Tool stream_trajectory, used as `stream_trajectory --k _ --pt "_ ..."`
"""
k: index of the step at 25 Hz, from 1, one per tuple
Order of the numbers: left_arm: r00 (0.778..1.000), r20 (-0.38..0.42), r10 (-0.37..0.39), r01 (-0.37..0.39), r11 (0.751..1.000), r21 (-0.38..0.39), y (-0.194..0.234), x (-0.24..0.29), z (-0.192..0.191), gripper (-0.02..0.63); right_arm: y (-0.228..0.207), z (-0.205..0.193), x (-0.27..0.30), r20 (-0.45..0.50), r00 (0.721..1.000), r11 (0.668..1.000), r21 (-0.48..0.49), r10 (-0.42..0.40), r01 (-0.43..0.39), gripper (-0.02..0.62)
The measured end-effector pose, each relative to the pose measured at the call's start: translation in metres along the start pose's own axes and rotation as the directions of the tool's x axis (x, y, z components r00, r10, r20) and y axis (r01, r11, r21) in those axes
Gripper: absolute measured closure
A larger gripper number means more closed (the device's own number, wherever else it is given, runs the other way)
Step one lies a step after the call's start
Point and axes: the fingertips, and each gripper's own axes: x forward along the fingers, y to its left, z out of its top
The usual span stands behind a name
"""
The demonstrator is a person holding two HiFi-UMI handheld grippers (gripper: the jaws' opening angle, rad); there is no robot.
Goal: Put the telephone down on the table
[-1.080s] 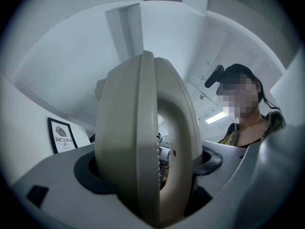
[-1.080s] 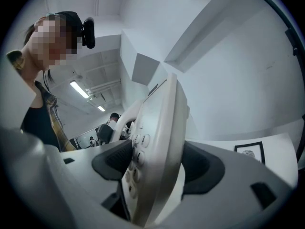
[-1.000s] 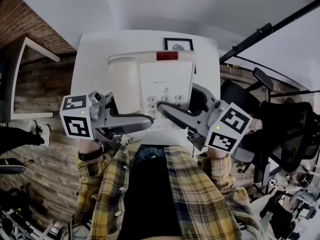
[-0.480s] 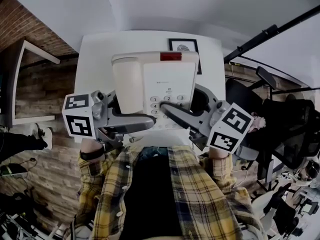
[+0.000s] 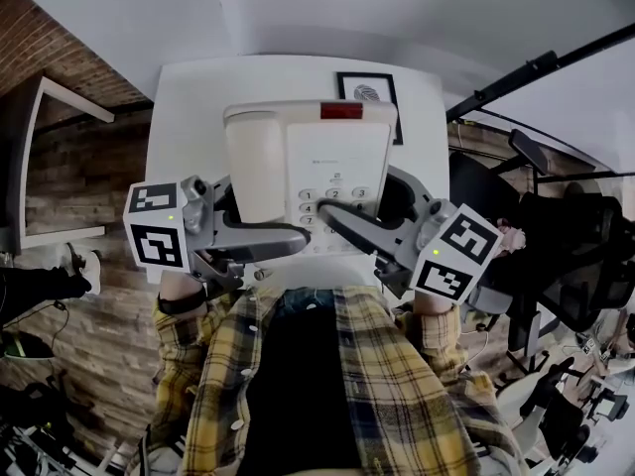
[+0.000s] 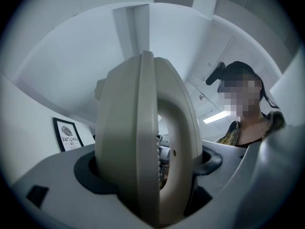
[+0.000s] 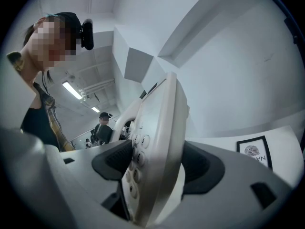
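A cream desk telephone (image 5: 327, 167), handset on its cradle and a red strip at its top edge, hangs above the white table (image 5: 189, 117), carried between both grippers. My left gripper (image 5: 288, 238) is shut on the near edge of the handset side; in the left gripper view the telephone (image 6: 143, 142) stands edge-on, clamped in the left gripper (image 6: 152, 175). My right gripper (image 5: 332, 216) is shut on the keypad side; its own view shows the telephone (image 7: 157, 142) with its buttons, wedged in the right gripper (image 7: 157, 171). The telephone's underside is hidden.
A small black-framed picture (image 5: 365, 89) lies at the table's far right, partly behind the telephone. A brick wall and white frame (image 5: 60, 157) are at the left. Black office chairs (image 5: 566, 266) and a dark pole (image 5: 526, 72) stand at the right.
The telephone and both grippers have shifted very slightly rightward and forward over the table. Both grips are unchanged.
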Motion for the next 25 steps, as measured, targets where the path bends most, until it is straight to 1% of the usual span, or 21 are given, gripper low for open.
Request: stream_trajectory --k 5,10,17,25 --pt "1.000 -0.012 0.000 0.000 1.000 -0.013 0.003 0.000 -0.008 0.169 -0.001 -0.009 -0.001 -0.019 1.000 1.000 0.017 -0.008 0.009 0.302" --pt "0.999 -0.043 0.007 -0.008 1.000 -0.026 0.013 0.000 -0.019 0.169 -0.009 -0.022 0.000 -0.047 0.999 0.999 0.043 -0.017 0.019 0.302" --pt "0.999 -0.046 0.015 -0.018 0.997 -0.079 0.027 -0.005 -0.037 0.169 -0.016 -0.044 0.005 -0.081 0.997 0.996 0.090 -0.020 0.027 0.302" --pt "0.996 -0.081 0.034 -0.041 0.996 -0.080 0.048 -0.005 -0.059 0.169 -0.032 -0.073 0.009 -0.117 0.993 0.989 0.144 -0.026 0.043 0.302"
